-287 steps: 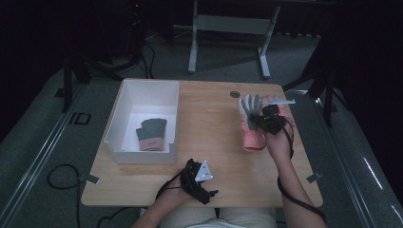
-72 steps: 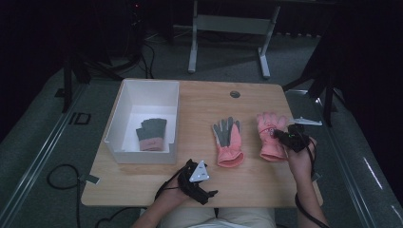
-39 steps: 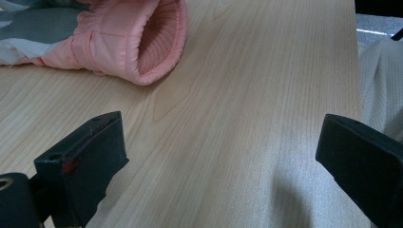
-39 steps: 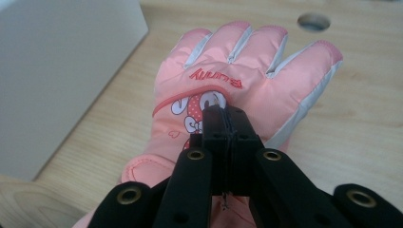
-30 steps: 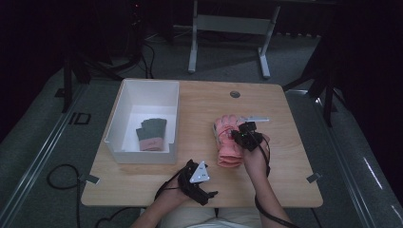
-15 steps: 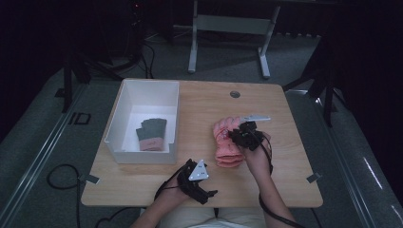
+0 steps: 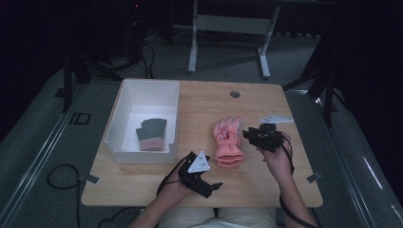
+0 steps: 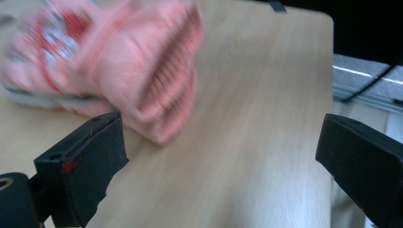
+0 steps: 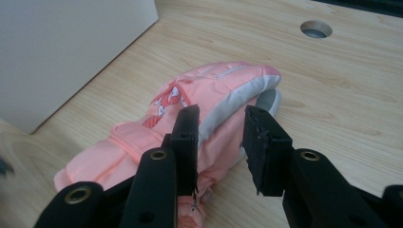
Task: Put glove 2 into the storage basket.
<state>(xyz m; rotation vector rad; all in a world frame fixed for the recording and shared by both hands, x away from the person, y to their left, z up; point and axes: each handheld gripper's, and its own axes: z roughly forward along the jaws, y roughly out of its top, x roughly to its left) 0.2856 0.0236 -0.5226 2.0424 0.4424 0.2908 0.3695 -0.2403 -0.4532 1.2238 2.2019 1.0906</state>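
Observation:
Two pink gloves (image 7: 228, 140) lie stacked in the middle of the wooden table (image 7: 285, 190), cuffs toward the person. The top glove (image 9: 190, 123) shows a small red print and grey trim. My right gripper (image 7: 248, 135) sits just right of the stack. Its jaws have just been opening, and they stand apart with nothing pinched between them (image 9: 222, 121). My left gripper (image 7: 211, 183) hovers near the front edge, below and left of the stack. It is wide open (image 8: 223, 137), with the blurred gloves (image 8: 119, 71) ahead of its left jaw.
A white bin (image 7: 119, 142) stands at the table's left and holds a dark green glove with a pink cuff (image 7: 152, 133); its wall (image 9: 71, 47) rises beyond the gloves. A grey plate (image 7: 275, 118) lies at the right. A cable hole (image 7: 235, 94) sits at the back.
The right gripper laid the second pink glove on the first, let go and drew back to the right. The left gripper rose a little off the table.

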